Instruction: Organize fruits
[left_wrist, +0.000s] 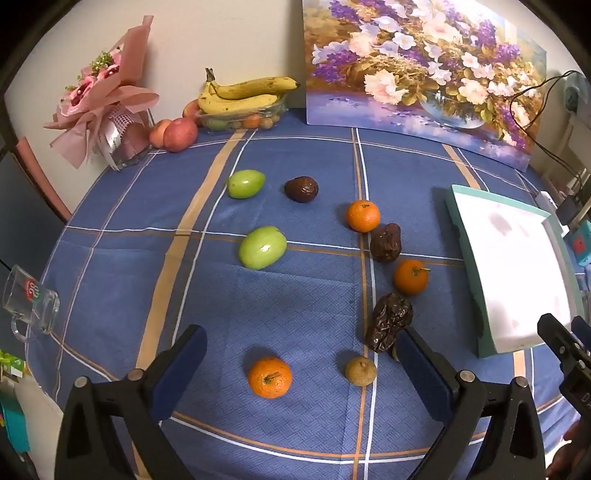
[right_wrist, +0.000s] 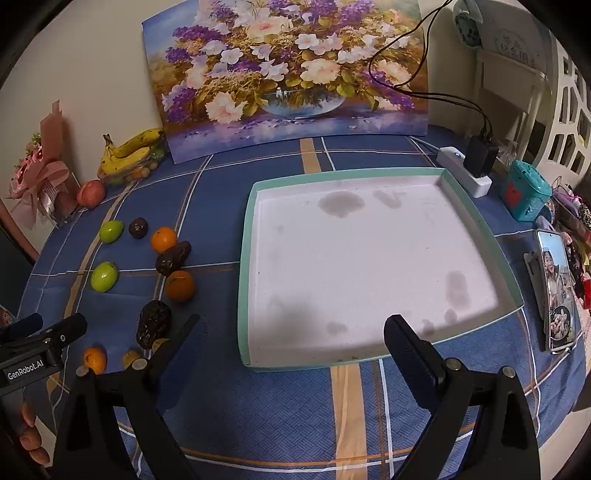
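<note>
**Fruit scattered left of the tray, both tongs spread and empty**

The left tongs (left_wrist: 301, 365) are held wide apart above the blue checked worktop (left_wrist: 295, 314), nothing gripped between them. Nearest, an orange tangerine (left_wrist: 269, 377) and a small brownish fruit (left_wrist: 361, 370) are seen lying between the finger lines. Just beyond the right finger, a wrinkled dark fruit (left_wrist: 389, 320) is found, then a second tangerine (left_wrist: 410, 277), another dark fruit (left_wrist: 386, 242) and a third tangerine (left_wrist: 362, 215), set close in a curving row. Further left, two green fruits (left_wrist: 262, 246) (left_wrist: 245, 183) are placed apart, with a dark round fruit (left_wrist: 301, 189) beside the farther one.

The right tongs (right_wrist: 291, 343) are likewise held open and empty, poised over the near edge of a teal-rimmed white tray (right_wrist: 245, 280), whose stained floor carries no fruit. A phone (right_wrist: 556, 291) is propped to its right.

At the back, bananas (left_wrist: 243, 94) on a clear dish, apples (left_wrist: 180, 134), a pink bouquet (left_wrist: 103, 107) and a flower painting (left_wrist: 424, 74) are ranged along the wall.
</note>
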